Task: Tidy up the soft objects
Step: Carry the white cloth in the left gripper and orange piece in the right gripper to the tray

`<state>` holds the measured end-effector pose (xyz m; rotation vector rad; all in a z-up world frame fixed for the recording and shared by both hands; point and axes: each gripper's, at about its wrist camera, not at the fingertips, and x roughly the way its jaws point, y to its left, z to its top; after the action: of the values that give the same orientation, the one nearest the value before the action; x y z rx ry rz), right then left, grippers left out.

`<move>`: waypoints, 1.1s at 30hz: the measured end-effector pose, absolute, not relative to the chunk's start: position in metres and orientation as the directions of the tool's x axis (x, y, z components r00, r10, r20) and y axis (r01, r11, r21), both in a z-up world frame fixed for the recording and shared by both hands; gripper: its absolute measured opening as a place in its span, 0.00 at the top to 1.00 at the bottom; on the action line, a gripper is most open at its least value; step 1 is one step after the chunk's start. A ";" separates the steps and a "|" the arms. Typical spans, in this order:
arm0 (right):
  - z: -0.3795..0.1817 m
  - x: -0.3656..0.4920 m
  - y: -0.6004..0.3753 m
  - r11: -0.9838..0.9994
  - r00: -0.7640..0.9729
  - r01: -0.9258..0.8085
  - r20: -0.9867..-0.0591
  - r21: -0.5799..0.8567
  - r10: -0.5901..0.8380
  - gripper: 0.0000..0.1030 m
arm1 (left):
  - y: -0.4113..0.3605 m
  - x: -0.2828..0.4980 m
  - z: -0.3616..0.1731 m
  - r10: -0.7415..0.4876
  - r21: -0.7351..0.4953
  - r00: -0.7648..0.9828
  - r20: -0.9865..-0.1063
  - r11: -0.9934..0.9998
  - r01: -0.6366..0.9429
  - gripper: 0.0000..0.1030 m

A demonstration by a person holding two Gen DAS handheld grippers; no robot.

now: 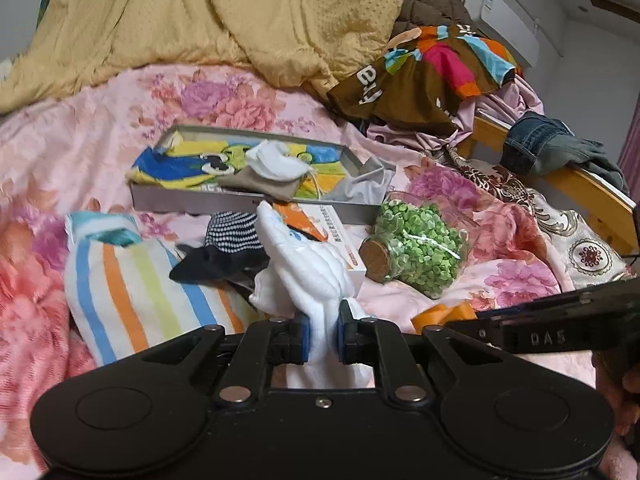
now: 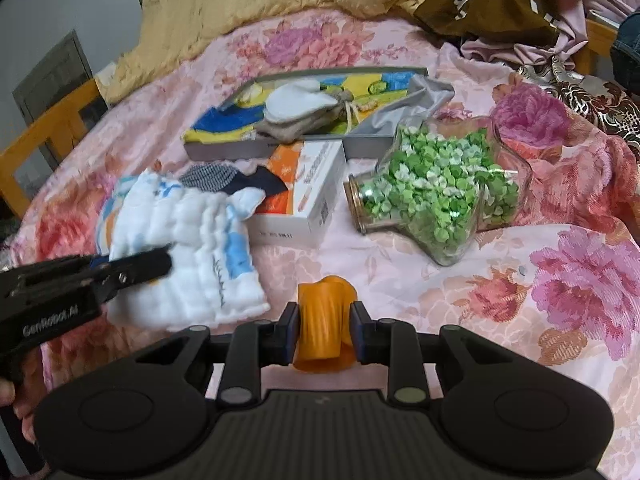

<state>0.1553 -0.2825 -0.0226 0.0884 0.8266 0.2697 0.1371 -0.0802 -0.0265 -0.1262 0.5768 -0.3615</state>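
While the left gripper is clamping the white quilted cotton cloth and holding it above the pink floral bedspread, the grey shallow tray is lying straight ahead, its long side crosswise. The right gripper is pinching a ribbed orange fabric roll nearer the star-shaped glass jar of green paper stars. A white and orange carton and dark checked socks are sitting between cloth and tray.

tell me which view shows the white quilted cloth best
The right wrist view: the white quilted cloth hangs spread out, showing its blue print and edges, pinched at one side by the left tool. The left wrist view shows it bunched and foreshortened, running up from between the pads.
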 end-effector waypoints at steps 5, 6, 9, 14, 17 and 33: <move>-0.019 0.152 -0.284 0.954 0.671 -0.213 -0.678 0.210 0.299 0.76 | -0.081 0.124 -0.018 -0.374 -0.220 0.782 -0.499 0.927 0.303 0.88; -0.018 0.152 -0.284 0.952 0.673 -0.217 -0.673 0.218 0.308 0.76 | -0.081 0.121 -0.016 -0.372 -0.216 0.783 -0.498 0.928 0.304 0.88; -0.017 0.151 -0.286 0.948 0.678 -0.222 -0.663 0.230 0.319 0.76 | -0.082 0.116 -0.012 -0.367 -0.216 0.787 -0.496 0.930 0.298 0.88; -0.016 0.148 -0.286 0.944 0.685 -0.227 -0.649 0.241 0.330 0.78 | -0.081 0.112 -0.002 -0.365 -0.210 0.801 -0.475 0.931 0.299 0.88; -0.012 0.144 -0.287 0.940 0.707 -0.238 -0.620 0.246 0.342 0.78 | -0.083 0.113 0.006 -0.370 -0.208 0.808 -0.459 0.929 0.307 0.88; 0.012 0.142 -0.288 0.935 0.857 -0.280 -0.382 0.218 0.346 0.78 | -0.088 0.157 0.027 -0.389 -0.221 0.817 -0.426 0.920 0.323 0.88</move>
<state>0.1423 -0.2884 0.0118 0.1573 0.4299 0.3304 0.1569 -0.0880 0.0274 -0.1412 0.4834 -0.3810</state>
